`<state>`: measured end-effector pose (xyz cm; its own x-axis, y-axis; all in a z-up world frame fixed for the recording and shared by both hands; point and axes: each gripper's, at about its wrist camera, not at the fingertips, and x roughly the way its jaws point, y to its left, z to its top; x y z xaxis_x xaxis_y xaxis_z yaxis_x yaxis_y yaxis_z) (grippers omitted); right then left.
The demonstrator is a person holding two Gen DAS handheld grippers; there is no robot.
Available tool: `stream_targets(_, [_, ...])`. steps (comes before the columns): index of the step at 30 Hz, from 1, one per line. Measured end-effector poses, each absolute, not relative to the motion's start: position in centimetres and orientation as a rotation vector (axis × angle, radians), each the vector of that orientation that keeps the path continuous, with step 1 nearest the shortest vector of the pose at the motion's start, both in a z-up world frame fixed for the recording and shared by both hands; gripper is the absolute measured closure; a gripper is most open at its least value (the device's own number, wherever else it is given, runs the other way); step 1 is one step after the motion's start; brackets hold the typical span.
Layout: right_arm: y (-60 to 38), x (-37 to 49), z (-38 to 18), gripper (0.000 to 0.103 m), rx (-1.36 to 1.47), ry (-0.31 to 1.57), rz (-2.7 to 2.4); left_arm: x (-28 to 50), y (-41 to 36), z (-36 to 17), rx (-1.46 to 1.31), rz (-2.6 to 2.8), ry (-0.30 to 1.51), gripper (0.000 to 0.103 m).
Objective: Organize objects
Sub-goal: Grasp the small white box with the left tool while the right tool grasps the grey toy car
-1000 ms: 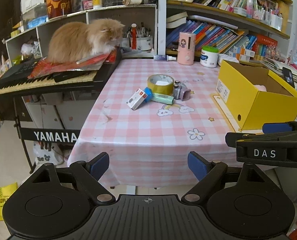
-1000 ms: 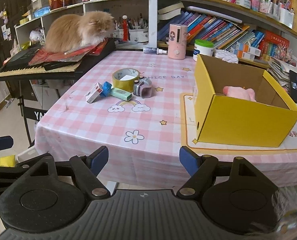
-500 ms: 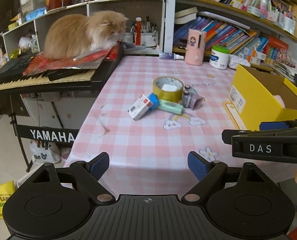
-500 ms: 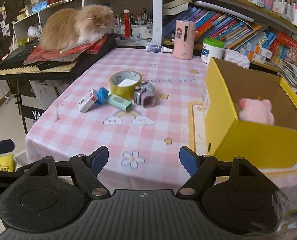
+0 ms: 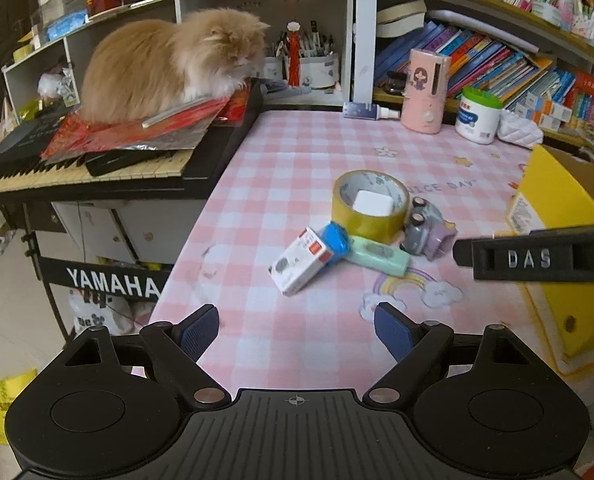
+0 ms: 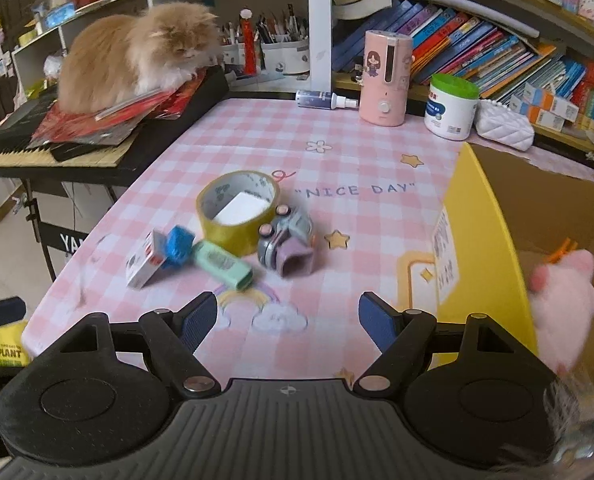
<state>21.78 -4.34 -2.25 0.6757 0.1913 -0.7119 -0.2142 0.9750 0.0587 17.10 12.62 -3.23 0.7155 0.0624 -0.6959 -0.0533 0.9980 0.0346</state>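
Ahead of both tongs, toward the middle of the desk (image 6: 337,128), lies the small heap to be tidied: a tape roll (image 6: 239,210) with a white block inside its ring, a toy car (image 6: 287,242) touching its right side, a green eraser-like bar (image 6: 223,264), a blue piece (image 6: 177,246) and a small white carton (image 6: 145,266) nearest the desk's left edge. The right tongs (image 6: 289,322) hang wide open and empty, with the heap straight ahead and slightly left; the left tongs (image 5: 297,332) are likewise spread and hold nothing, facing the carton (image 5: 301,266) and bar (image 5: 377,256). The bar's long axis runs diagonally, from far-left to near-right in both views, so a grasp across it would likely want the wrist turned. The yellow box (image 6: 485,248), open-topped with a pink plush (image 6: 565,300) inside, stands just right of the heap by the desk's right edge, probably the destination. Bare cloth lies between tongs and heap; the left edge is close to the carton.
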Motion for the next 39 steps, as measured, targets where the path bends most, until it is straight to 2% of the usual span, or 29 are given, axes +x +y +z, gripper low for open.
stream_targets(8, [-4.1,28.6,-4.0,0.027,0.010,0.859,0.198,21.6,12.2,-4.4,0.041,0.090,0.803,0.020])
stream_targets(11, [-3.9,30.7,-5.0,0.027,0.023,0.901,0.202,23.0,12.0,-5.0,0.057,0.085,0.821,0.027])
stream_targets(15, [-3.3,32.5,-6.0,0.028,0.013,0.932,0.211,24.5,11.9,-5.8,0.082,0.076,0.847,0.047])
stream_targets(22, [-3.2,34.4,-7.5,0.030,0.020,0.988,0.213,26.9,11.3,-7.5,0.161,0.066,0.880,0.050])
stream_targets(27, [-3.2,35.1,-8.2,0.030,0.018,1.008,0.228,27.5,11.3,-8.5,0.186,0.068,0.900,0.060])
stream_targets(28, [-3.2,35.1,-8.3,0.032,0.018,1.013,0.234,27.5,11.3,-8.4,0.187,0.069,0.900,0.062])
stream_targets(29, [-3.2,35.1,-8.4,0.036,0.016,1.013,0.240,27.4,11.4,-8.4,0.185,0.070,0.899,0.068])
stream_targets(30, [-3.0,35.0,-8.4,0.048,0.005,1.006,0.252,27.3,11.5,-8.2,0.177,0.066,0.896,0.077])
stream_targets(31, [-2.9,34.9,-8.4,0.054,-0.006,0.998,0.269,27.1,11.6,-8.1,0.168,0.063,0.894,0.083])
stream_targets(32, [-2.7,34.8,-8.2,0.054,-0.019,0.991,0.286,26.9,11.7,-8.0,0.157,0.064,0.891,0.090])
stream_targets(39, [-3.3,33.4,-6.9,0.055,0.000,0.946,0.298,24.6,12.7,-6.1,0.066,0.062,0.845,0.090])
